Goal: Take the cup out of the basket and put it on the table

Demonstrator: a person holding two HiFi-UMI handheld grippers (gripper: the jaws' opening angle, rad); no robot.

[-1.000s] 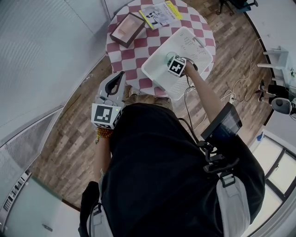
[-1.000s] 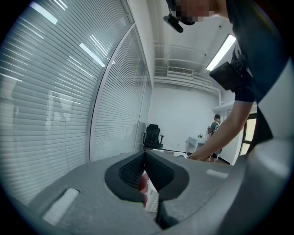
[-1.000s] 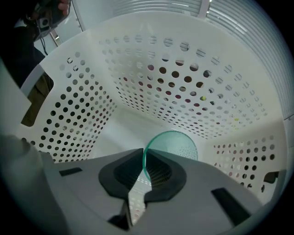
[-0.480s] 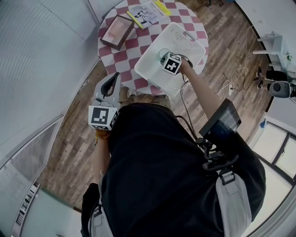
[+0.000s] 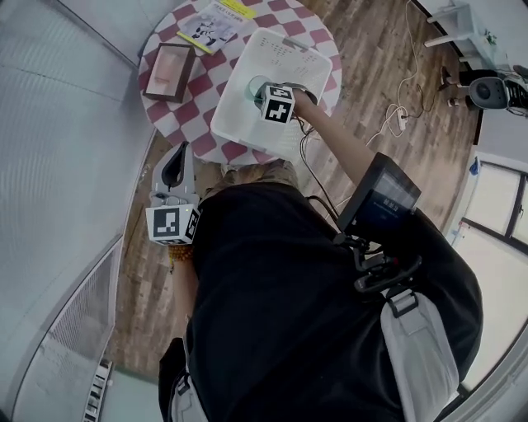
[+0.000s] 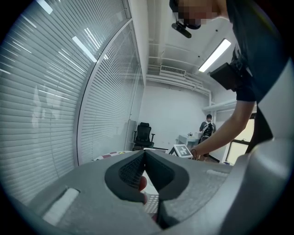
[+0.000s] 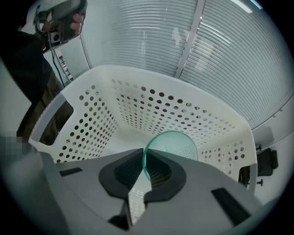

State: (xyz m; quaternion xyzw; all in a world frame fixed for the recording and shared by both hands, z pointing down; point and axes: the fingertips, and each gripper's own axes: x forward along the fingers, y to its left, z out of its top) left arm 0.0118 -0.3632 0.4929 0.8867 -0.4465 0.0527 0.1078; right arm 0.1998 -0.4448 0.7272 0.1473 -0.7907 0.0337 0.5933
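A clear green-tinted cup (image 7: 172,146) hangs inside the white perforated basket (image 7: 138,101), its rim pinched between the jaws of my right gripper (image 7: 144,167), which points steeply down. From the head view the cup (image 5: 253,88) shows beside the right gripper (image 5: 268,97) over the basket (image 5: 239,124), which stands on the red-and-white checked round table (image 5: 186,107). My left gripper (image 5: 175,167) hovers off the table's near edge, over the floor; in the left gripper view its jaws (image 6: 144,176) meet at the tips with nothing held.
A pink-lined box (image 5: 167,71) and a magazine (image 5: 210,25) lie on the table's left and far parts. Wooden floor (image 5: 379,74) surrounds the table, with cables and a stool base at the right. A glass wall with blinds (image 6: 55,92) runs along the left.
My right gripper has risen a little with the cup inside the basket. The head camera has swung, so table and basket sit further left and higher in view. The left gripper has hardly moved.
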